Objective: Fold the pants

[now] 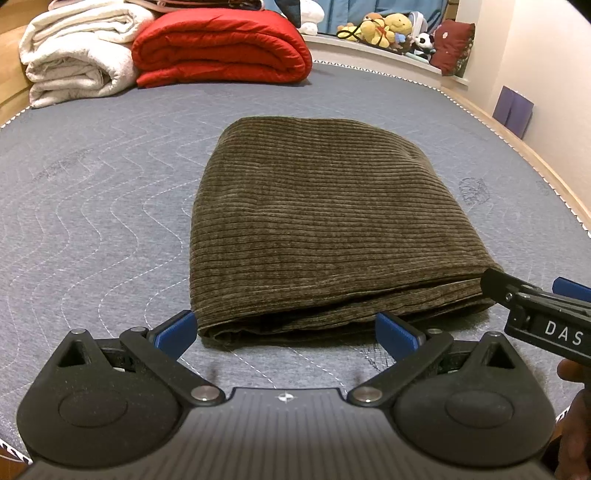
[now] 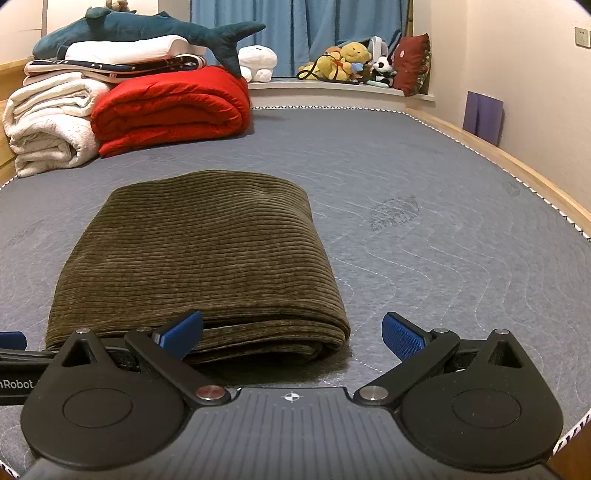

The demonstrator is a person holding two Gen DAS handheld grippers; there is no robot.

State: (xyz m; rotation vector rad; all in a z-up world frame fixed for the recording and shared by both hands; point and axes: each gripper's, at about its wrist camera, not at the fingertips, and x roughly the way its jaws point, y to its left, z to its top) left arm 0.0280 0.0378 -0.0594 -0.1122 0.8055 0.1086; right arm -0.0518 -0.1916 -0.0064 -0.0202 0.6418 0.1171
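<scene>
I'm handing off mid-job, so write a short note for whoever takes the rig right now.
Left hand-held gripper: open, holding nothing, at the near edge of the pants.
Right hand-held gripper: open, holding nothing, at the near right corner.
Pants: olive corduroy, folded into a compact stack, flat on the grey mattress.
Done: the folding looks complete.
Left: probably only checking or tidying the near edge.

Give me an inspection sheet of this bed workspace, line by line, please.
Surface: grey quilted mattress, bare around the work.
Job's things: olive corduroy pants folded into a compact stack, lying flat.
Clutter: red comforter, white blankets, shark plush piled at the far end.
Grippers: left gripper open, at the stack's near edge; right gripper open, holding nothing.
Cables: nothing seen.
Surroundings: blue curtain, stuffed toys on the ledge, wooden bed frame.
</scene>
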